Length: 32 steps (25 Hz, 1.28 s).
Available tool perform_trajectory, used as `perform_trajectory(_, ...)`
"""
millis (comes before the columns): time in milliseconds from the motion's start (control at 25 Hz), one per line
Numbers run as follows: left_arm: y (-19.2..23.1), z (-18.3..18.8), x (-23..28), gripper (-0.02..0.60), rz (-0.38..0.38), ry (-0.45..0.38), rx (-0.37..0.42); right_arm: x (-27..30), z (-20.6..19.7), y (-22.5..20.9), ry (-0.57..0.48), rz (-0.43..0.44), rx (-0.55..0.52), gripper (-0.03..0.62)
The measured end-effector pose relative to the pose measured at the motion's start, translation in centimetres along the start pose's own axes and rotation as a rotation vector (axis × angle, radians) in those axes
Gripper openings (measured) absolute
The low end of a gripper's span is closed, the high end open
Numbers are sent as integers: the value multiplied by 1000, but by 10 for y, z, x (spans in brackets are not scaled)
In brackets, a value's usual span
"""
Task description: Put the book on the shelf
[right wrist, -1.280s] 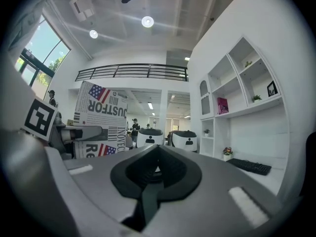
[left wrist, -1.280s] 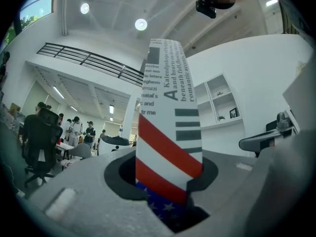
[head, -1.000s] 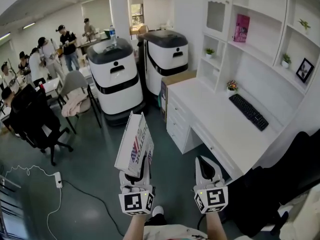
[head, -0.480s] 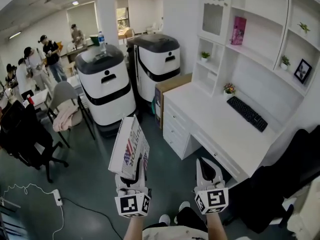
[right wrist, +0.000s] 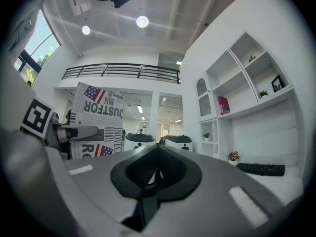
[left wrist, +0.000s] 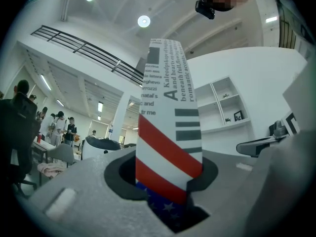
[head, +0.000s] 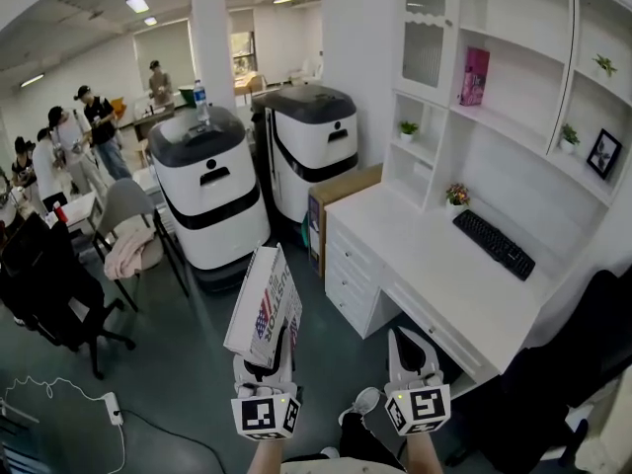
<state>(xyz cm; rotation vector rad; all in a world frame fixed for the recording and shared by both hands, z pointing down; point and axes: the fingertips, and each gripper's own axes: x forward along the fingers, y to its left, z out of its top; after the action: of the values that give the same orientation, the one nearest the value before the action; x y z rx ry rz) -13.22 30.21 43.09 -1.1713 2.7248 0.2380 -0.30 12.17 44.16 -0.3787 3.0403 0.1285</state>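
Over the open floor, well apart from the white wall shelf (head: 513, 72), the left claw (head: 267, 355) grips the white, flag-printed paperback book (head: 265, 302) upright by its lower end. The right claw (head: 413, 352) is closed and empty. Risk: with so low a hold, the book may pivot or slip during the reach.

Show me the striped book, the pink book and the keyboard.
striped book (head: 265, 306), head view, on its front cover.
pink book (head: 475, 75), head view, on its cover.
keyboard (head: 494, 245), head view, on its middle keys.

Your left gripper (head: 268, 347) and right gripper (head: 409, 338): pale grey shells, dark pads (right wrist: 178, 176); behind each jaw pair, a black-and-white marker cube (head: 267, 415).
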Motion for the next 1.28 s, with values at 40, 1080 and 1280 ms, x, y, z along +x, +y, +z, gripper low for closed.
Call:
perform_trajectory(40,0,1,4,160,-4,0,2,4,0,-1,-2,-1,0,1)
perform_trajectory(1080,-71,-26,246,160,-125,-5,-38,171,-7,-160,-3,-76,-65,1)
perform_trajectory(1280,-125,-40,328,160,-220,-14,-58,187,0,-246,-27,-187,-95,2)
